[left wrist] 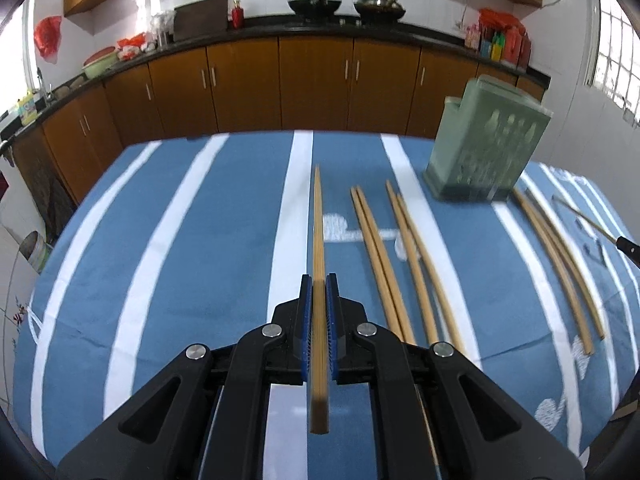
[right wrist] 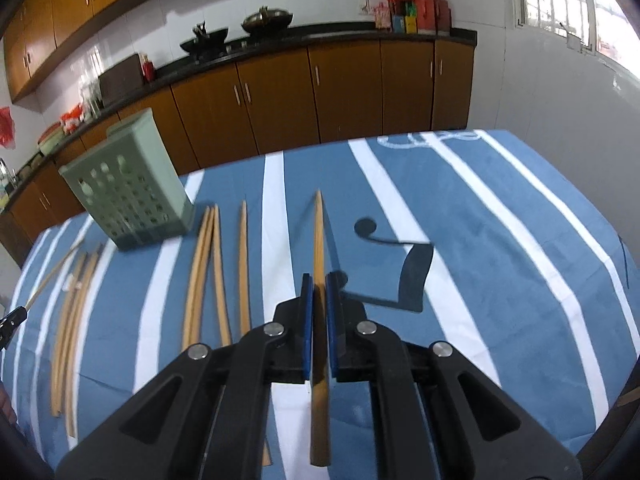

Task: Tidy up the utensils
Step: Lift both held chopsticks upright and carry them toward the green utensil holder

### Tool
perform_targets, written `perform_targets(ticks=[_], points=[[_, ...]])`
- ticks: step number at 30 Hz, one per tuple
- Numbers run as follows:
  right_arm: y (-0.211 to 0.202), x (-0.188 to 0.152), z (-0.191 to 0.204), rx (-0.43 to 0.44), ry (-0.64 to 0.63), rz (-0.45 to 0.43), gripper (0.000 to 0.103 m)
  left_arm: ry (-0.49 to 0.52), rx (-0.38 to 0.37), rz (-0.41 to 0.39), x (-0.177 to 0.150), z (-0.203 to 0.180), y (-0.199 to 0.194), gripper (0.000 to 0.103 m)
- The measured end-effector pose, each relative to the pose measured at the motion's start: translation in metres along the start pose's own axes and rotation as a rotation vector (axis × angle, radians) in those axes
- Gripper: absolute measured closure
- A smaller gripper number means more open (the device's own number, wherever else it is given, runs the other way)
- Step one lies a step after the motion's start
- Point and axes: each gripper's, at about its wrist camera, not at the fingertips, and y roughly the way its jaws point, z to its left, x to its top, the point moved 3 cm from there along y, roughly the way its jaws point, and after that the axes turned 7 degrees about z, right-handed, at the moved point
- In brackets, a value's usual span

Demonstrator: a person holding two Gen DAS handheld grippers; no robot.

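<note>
With each pair of tongs clamping one chopstick lengthwise, the left tongs (left wrist: 319, 284) are carrying theirs (left wrist: 319, 232) and the right tongs (right wrist: 319, 282) theirs (right wrist: 319, 236), tips pointing ahead. Loose chopsticks (left wrist: 380, 256) are lying parallel on the bench (left wrist: 200, 240). Farther off, the green holder (left wrist: 486, 144) is standing between both hands, open bench around it.

Black linkage arms with silver rivets, blue-padded fingers (left wrist: 307, 320).

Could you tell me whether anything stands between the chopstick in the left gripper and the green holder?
Nothing visible does. The left gripper holds its chopstick above the cloth; the green holder stands ahead to the right, with only flat loose chopsticks between.
</note>
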Motion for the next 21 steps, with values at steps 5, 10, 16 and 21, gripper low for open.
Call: perform_targets(ticks=[5, 10, 16, 21], points=[[-0.018, 0.008, 0.000, 0.013, 0.009, -0.054, 0.095, -0.016, 0.000, -0.058, 0.010, 0.002, -0.019, 0.096], [-0.041, 0.024, 0.003, 0.031, 0.013, -0.150, 0.095, -0.042, -0.007, -0.137, 0.024, 0.006, -0.044, 0.096], [-0.059, 0.040, 0.006, 0.036, 0.017, -0.233, 0.095, -0.068, -0.008, -0.230, 0.046, 0.010, -0.070, 0.096], [-0.066, 0.048, 0.009, 0.040, 0.006, -0.260, 0.095, -0.056, 0.010, -0.261, 0.060, 0.007, -0.077, 0.096]])
